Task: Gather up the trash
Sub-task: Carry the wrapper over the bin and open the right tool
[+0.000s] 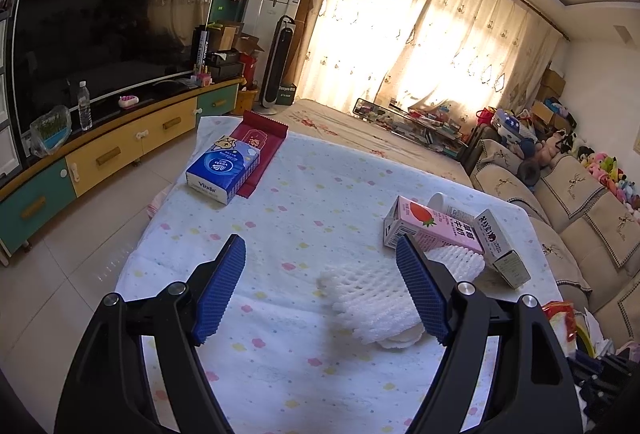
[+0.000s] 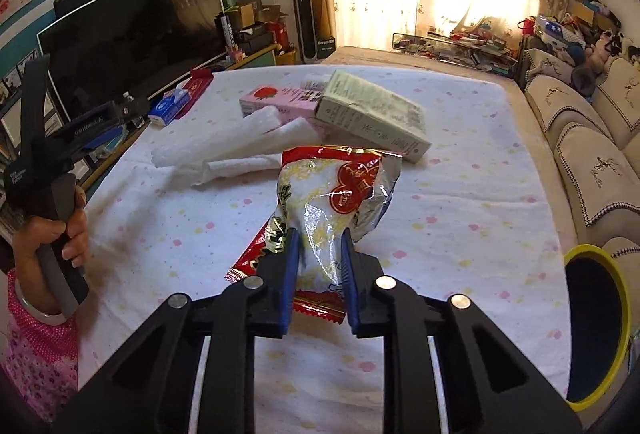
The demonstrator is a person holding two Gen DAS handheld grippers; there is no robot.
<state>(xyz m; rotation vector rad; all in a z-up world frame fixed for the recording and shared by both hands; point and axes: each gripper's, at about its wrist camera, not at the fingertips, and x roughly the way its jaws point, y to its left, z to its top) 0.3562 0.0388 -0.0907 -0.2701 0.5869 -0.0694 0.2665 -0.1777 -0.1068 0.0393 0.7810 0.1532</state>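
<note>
Crinkled red, white and silver foil snack wrapper [image 2: 332,201] sits pinched between the blue ribbed pads [image 2: 290,266] of the right gripper [image 2: 319,248], whose jaws are drawn close on its lower part; the wrapper's top stands up off the pastel-dotted white tablecloth [image 2: 460,193], which suits carrying it to the black bin with a yellow rim [image 2: 618,318] waiting just right of the table edge. That bin looks like the place for the trash.

Wide apart and holding nothing, the left gripper [image 1: 320,254] hovers over the cloth with its right pad in front of the white foam fruit netting [image 1: 372,298], probably lined up to take that piece.

Counting what waits on the cloth: one pink strawberry milk carton [image 1: 436,230] lying on its side, one pale green-grey cardboard box [image 2: 372,109] leaning across it, and two pieces of foam netting as far as I can tell. One white cup or bottle [image 1: 440,199] lies behind the carton. One blue tissue pack [image 1: 224,169] rests on one dark red flat packet [image 1: 264,141] at the far corner, likely not trash.
</note>
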